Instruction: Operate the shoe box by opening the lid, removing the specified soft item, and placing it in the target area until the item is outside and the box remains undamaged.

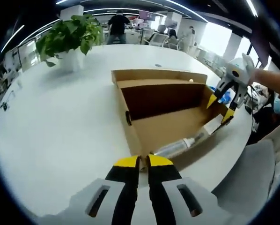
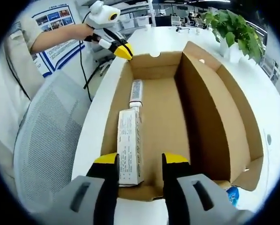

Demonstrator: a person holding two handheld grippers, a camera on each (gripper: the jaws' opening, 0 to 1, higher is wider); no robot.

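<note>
An open cardboard shoe box [image 2: 163, 117] lies on a white table, its lid [image 2: 224, 112] standing up along one long side. Inside lie a long white carton [image 2: 128, 145] and, beyond it, a pale tube [image 2: 136, 93]. My right gripper [image 2: 141, 159] is open over the box's near end, the carton's end between its jaws. My left gripper [image 1: 143, 161] is shut, its tips at the box's [image 1: 168, 126] corner. The tube [image 1: 177, 146] lies just ahead of it. The right gripper [image 1: 220, 108] hangs open over the far end; the left gripper [image 2: 122, 50] touches the far corner.
A potted plant [image 1: 70, 35] stands on the table [image 1: 60, 122] beyond the box and shows again as the plant [image 2: 233, 28]. A grey mesh chair [image 2: 51, 136] stands at the table's edge. A small blue object [image 2: 233, 194] lies beside the box. People stand far back [image 1: 117, 26].
</note>
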